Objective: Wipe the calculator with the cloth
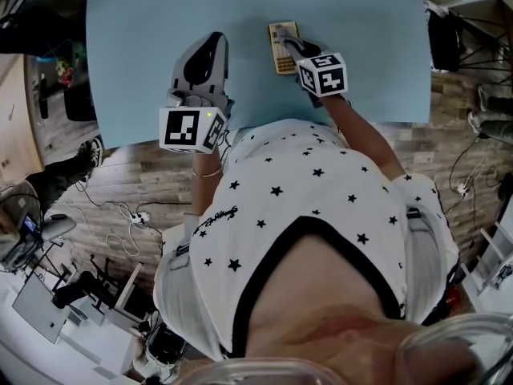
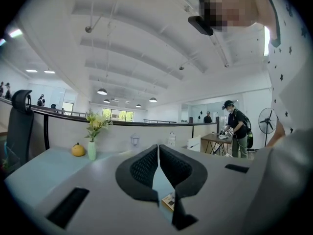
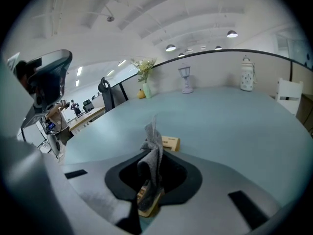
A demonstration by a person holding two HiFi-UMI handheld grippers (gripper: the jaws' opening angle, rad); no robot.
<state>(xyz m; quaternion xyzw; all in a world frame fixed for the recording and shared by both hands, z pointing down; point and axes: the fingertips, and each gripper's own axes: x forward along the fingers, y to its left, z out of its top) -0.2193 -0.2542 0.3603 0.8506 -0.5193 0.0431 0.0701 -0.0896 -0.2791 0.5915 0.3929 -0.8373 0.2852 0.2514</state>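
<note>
A tan calculator [image 1: 281, 48] lies lengthwise on the light blue table [image 1: 136, 62], at the middle right. My right gripper [image 1: 292, 46] is down over it, shut on a grey cloth [image 3: 152, 153] that stands up crumpled between the jaws. In the right gripper view the calculator [image 3: 169, 143] shows beyond the cloth and again just beneath the jaws. My left gripper [image 1: 210, 42] hovers to the calculator's left, jaws shut with nothing between them. A corner of the calculator [image 2: 168, 201] peeks below the left gripper [image 2: 158, 152] in its own view.
At the table's far edge stand a vase of flowers [image 2: 92, 142], a small orange pumpkin [image 2: 78, 150], a lantern [image 3: 185, 80] and a white jar [image 3: 247, 75]. The table's near edge [image 1: 264, 127] runs against my body. Cables lie on the wooden floor [image 1: 120, 211].
</note>
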